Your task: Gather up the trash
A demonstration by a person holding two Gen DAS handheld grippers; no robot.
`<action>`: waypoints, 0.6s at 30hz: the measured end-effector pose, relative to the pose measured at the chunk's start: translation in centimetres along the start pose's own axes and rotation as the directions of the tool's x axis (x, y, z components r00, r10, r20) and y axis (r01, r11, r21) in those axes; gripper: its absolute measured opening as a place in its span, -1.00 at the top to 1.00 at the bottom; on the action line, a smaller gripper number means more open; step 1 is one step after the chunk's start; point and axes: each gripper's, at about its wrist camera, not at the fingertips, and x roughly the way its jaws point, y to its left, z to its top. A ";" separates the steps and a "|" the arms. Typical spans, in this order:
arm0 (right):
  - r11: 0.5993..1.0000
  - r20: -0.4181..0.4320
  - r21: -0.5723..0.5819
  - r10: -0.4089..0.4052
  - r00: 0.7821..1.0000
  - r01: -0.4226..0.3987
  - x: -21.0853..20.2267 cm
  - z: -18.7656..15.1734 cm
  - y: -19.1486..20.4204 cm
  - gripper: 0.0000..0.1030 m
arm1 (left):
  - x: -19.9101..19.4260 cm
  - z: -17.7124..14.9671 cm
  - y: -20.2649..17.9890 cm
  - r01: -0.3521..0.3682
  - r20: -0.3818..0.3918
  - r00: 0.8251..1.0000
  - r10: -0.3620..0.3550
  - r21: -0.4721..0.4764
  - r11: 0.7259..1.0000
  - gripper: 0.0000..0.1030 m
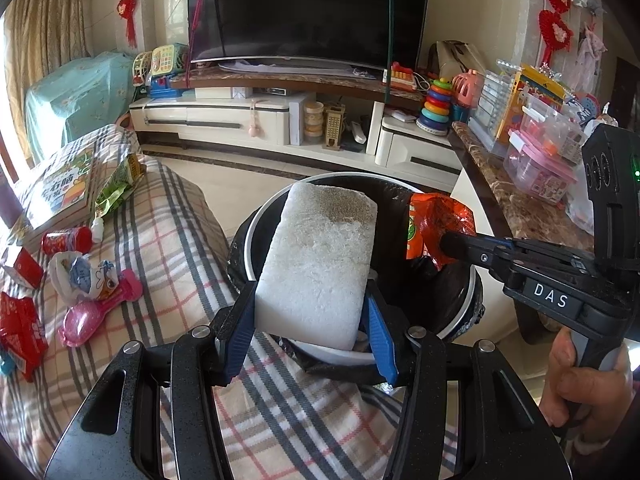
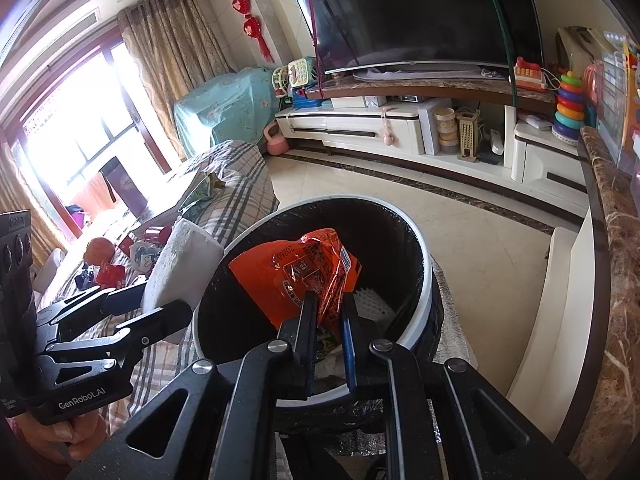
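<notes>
The left gripper (image 1: 310,312) clamps a white foam block (image 1: 320,260) over the near rim of the trash bin (image 2: 422,276). The right gripper (image 2: 328,312), jaws narrow, pinches an orange wrapper (image 2: 296,268) inside the bin. Left of the bin, more wrappers (image 1: 18,332) lie on the plaid blanket (image 1: 176,224).

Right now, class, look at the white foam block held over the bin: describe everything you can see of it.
The white foam block is a thick rectangular slab with rounded edges and a grainy, styrofoam-like surface. A brownish, dirty patch covers its far end. The left claw grips its near end, blue-lined fingers pressing both sides. It tilts up and away, over the near rim of the black-lined trash bin. From the right wrist view it sits left of the bin's opening, not yet inside.
</notes>
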 end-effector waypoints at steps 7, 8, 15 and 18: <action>1.000 -0.003 -0.005 -0.003 1.000 0.003 0.2 0.2 0.1 0.72 | 0.4 0.3 0.0 0.004 -0.004 1.000 -0.004 -0.005 1.000 0.01; 1.000 -0.002 -0.005 -0.003 1.000 0.003 0.2 0.1 0.1 0.72 | 0.5 0.4 0.0 0.005 -0.006 1.000 -0.005 -0.005 1.000 0.01; 1.000 -0.008 -0.004 -0.013 1.000 0.013 0.4 0.4 -0.2 0.64 | 1.2 0.3 0.0 0.008 -0.033 0.999 -0.008 -0.015 1.000 -0.10; 1.000 -0.005 0.008 -0.008 1.000 0.008 0.3 0.4 -0.4 0.36 | 1.3 0.1 0.3 0.010 -0.039 0.999 -0.011 -0.027 1.000 -0.18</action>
